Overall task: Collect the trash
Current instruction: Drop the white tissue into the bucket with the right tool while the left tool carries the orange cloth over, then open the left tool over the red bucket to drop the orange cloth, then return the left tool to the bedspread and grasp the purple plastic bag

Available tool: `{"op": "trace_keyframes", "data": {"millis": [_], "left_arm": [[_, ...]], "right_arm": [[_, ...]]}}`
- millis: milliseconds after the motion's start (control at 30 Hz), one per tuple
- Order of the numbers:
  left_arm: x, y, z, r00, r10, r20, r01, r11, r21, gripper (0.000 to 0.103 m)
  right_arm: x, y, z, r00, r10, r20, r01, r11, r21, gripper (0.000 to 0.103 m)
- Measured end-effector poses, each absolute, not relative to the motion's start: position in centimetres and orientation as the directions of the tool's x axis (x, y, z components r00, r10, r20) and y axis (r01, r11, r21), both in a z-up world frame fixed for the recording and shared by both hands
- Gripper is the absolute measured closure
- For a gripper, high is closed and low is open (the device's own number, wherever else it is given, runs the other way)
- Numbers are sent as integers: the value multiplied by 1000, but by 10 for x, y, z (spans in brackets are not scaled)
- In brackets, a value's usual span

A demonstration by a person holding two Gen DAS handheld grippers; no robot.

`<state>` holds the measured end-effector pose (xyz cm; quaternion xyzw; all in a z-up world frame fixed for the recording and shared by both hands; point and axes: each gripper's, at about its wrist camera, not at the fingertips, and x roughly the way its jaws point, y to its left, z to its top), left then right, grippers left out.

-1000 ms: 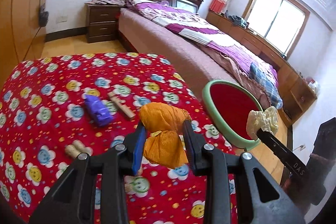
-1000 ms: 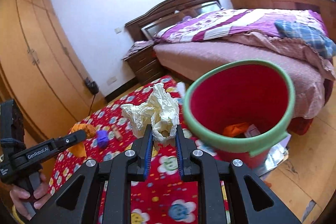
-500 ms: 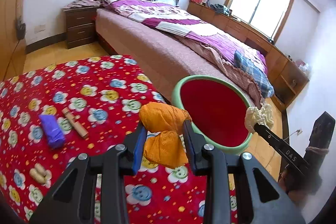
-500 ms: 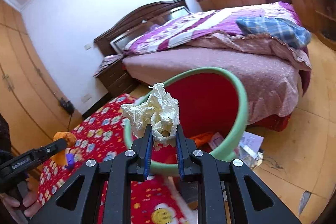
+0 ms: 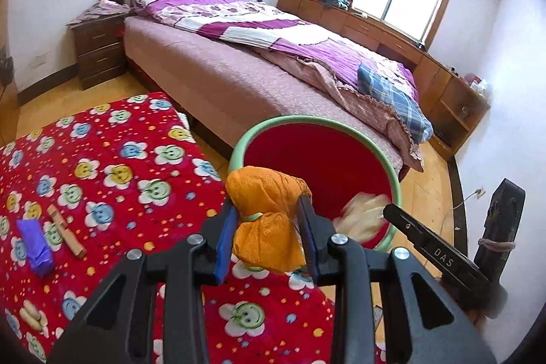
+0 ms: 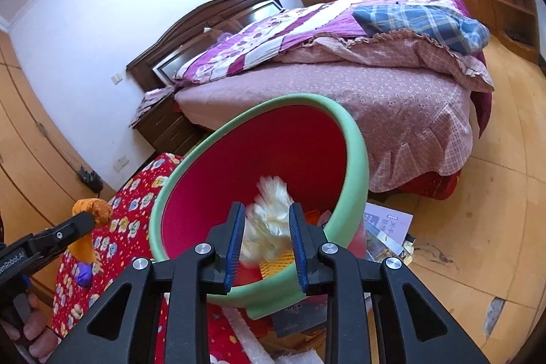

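My left gripper [image 5: 268, 217] is shut on a tied orange bundle [image 5: 266, 193], held over the near rim of a red bin with a green rim [image 5: 307, 119]. My right gripper [image 6: 267, 224] hangs over the bin's mouth [image 6: 355, 159] and its jaws are opening. A crumpled white paper wad [image 6: 269, 214] is blurred between them and no longer pinched. In the left wrist view the wad [image 5: 361, 220] drops inside the bin just below the right gripper's tip [image 5: 389, 212]. A purple wrapper [image 5: 34, 248], a wooden stick [image 5: 66, 236] and peanuts [image 5: 32, 316] lie on the red flowered cloth [image 5: 102, 159].
A bed [image 5: 273, 74] with purple bedding stands just behind the bin. A dark nightstand [image 5: 97, 50] is at its head. Papers and leaflets [image 6: 385, 227] lie on the wooden floor beside the bin. Orange scraps sit in the bin's bottom.
Both grippers have moved toward the bin and are now over it. The right jaws have parted and the paper wad has slipped from them. The left still holds the orange bundle.
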<state>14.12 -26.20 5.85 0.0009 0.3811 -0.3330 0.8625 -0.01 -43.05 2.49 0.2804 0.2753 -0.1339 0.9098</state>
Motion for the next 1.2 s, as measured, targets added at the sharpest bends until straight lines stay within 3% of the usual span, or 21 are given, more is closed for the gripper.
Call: {"op": "trace_keyframes", "data": {"millis": [267,400,500,633,767,1000,1200], "left_arm": [[146,-295,44,406,-590,-698,632,733,-251,67],[146,-309,35,371,-579,-726,647,722,-245,63],[146,-312,31,349,-573,-741,642,723,-257,53],[143,-306,31,333,-585,-739,638,717,-281,52],[139,-296,34,350,-580,-736,629,727,-275,52],[135,-266,41,388,-563,-730,588,761,-275,52],[137,-233,48,452,-526,-721,535,806,-252,52]], "right_arm": [[-11,-436,24,819,-94,-565,410,785,464,74],[-17,-437,25,820,-98,-563,417,777,472,74],[-21,-439,25,822,-104,-560,422,771,477,74],[-26,-439,25,822,-108,-560,428,764,482,74],[-29,-438,25,819,-109,-563,434,759,485,62],[-31,-430,25,815,-87,-573,421,768,482,61],[-34,-421,27,820,-67,-568,403,772,492,52]]}}
